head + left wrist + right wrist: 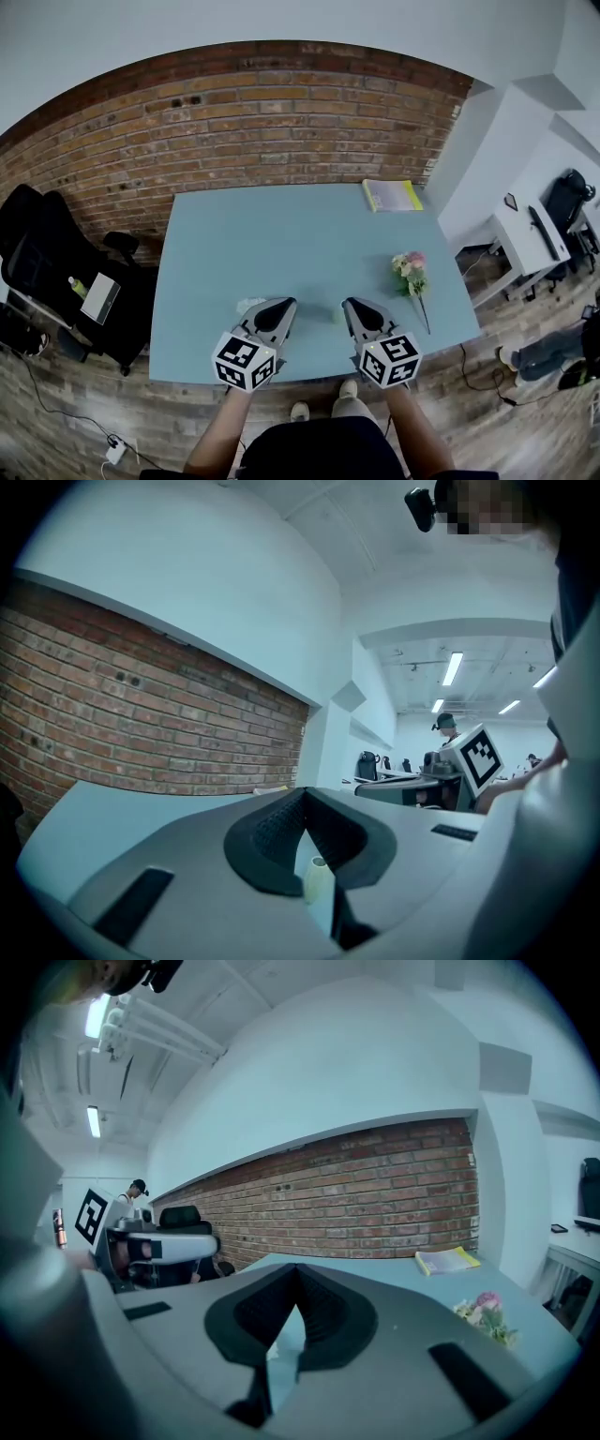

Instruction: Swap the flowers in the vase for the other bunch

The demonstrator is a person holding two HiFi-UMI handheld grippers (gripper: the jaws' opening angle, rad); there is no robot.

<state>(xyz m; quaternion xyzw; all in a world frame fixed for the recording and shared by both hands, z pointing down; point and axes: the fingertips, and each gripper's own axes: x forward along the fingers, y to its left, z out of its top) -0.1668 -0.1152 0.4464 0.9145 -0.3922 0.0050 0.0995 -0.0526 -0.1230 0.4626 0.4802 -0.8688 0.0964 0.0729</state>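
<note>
Left gripper and right gripper are both closed and empty, side by side over the near edge of the counter, a small pale vase stands just past the left's tips, and a pink-and-white flower bunch lies to the right.

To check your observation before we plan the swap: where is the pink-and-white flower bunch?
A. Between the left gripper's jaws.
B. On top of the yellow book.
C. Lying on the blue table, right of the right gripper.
C: the flower bunch lies flat on the table, apart from the right gripper.
</note>
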